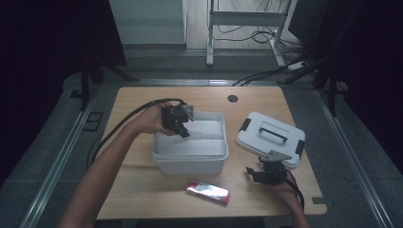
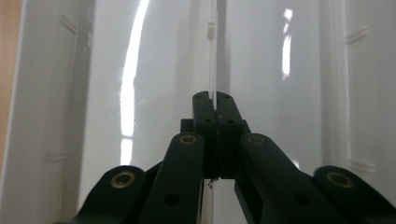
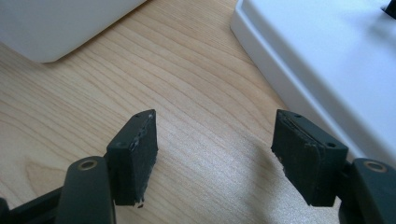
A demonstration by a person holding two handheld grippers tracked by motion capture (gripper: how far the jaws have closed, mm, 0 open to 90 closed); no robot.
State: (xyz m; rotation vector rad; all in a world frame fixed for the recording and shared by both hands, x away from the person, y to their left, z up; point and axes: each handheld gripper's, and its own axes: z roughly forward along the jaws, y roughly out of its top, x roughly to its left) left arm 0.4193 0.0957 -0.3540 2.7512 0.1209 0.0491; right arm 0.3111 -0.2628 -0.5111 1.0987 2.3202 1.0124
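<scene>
A white plastic bin stands in the middle of the wooden table. My left gripper reaches into it from its back left rim. In the left gripper view the jaws are shut on the top edge of a thin white divider that runs across the bin's inside. The divider shows as a thin line in the high view. My right gripper hovers low over the table at the front right, open, with bare wood between its pads.
A white lid with a black handle and black latches lies right of the bin, close beside my right gripper. A red foil packet lies near the front edge. The bin's corner is ahead-left of the right gripper.
</scene>
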